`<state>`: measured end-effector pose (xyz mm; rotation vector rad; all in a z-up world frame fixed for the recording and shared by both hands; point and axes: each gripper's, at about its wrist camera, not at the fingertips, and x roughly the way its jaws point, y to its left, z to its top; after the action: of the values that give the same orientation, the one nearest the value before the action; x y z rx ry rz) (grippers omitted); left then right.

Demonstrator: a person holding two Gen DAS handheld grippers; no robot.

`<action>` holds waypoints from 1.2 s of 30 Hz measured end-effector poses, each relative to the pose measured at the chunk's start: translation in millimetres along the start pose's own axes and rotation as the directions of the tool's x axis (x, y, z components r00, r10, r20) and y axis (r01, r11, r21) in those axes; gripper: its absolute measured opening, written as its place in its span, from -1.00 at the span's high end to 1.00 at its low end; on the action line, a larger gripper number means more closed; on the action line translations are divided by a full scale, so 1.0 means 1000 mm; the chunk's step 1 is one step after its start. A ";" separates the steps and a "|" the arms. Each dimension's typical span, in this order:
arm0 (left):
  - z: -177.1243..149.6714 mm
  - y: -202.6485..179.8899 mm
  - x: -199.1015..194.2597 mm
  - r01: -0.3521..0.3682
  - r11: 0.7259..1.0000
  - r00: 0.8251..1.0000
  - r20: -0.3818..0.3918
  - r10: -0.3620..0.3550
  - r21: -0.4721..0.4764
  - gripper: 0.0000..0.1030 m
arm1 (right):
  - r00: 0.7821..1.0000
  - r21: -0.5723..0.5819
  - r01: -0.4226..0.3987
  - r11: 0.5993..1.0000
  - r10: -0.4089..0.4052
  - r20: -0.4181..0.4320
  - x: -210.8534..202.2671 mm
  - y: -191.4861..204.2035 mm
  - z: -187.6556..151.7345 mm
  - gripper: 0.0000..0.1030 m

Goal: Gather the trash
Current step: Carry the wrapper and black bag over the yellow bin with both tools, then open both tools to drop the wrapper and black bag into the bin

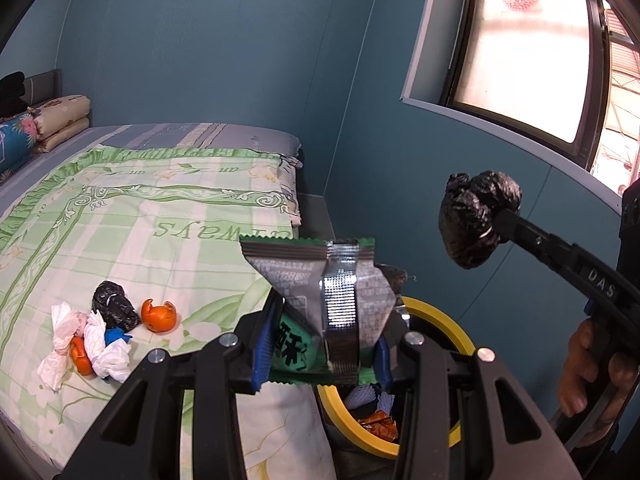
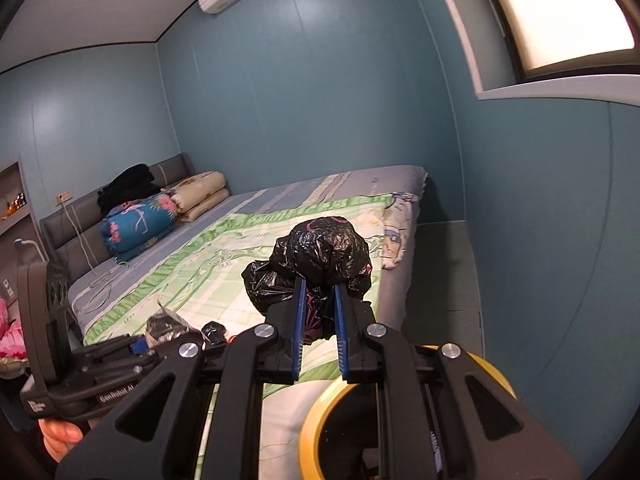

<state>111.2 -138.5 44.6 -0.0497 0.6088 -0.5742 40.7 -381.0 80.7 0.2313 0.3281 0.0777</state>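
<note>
Left gripper point(image 1: 324, 340) is clamped on a green and silver snack wrapper point(image 1: 320, 304), held over the near rim of the yellow-rimmed trash bin point(image 1: 460, 336) beside the bed point(image 1: 160, 208). The wrapper and gripper frame block most of the bin's mouth. Right gripper point(image 2: 320, 316) is closed on a crumpled black plastic bag point(image 2: 320, 256), raised in the air above the bin point(image 2: 320, 412).

On the bedspread lies a loose heap: white tissues point(image 1: 80, 344), a second black bag wad point(image 1: 114, 310), orange peel point(image 1: 159, 315), a small blue scrap point(image 1: 114, 335). Items under the tissues are hard to make out.

Bin contents, partly seen: white foam netting point(image 1: 358, 398), an orange wrapper point(image 1: 380, 428).
</note>
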 end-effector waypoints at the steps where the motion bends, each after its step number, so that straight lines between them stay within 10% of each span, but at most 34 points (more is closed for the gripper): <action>1: -0.001 -0.003 0.003 0.006 1.000 1.000 -0.006 -0.006 0.003 0.27 | 1.000 0.005 0.011 1.000 -0.011 0.002 -0.002 -0.002 0.000 0.76; 20: -0.020 -0.054 0.065 0.028 0.996 0.991 -0.130 -0.016 0.087 0.27 | 0.983 0.099 0.166 0.981 -0.157 -0.093 0.010 -0.059 -0.024 0.75; 36: -0.046 -0.070 0.115 0.019 0.992 0.967 -0.256 0.014 0.125 0.27 | 0.950 0.210 0.183 0.960 -0.118 -0.291 0.041 -0.099 -0.056 0.74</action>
<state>127.7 -252.3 -38.7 0.1456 0.8229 -0.6255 64.7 -460.9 -7.5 0.4313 0.6338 -0.0834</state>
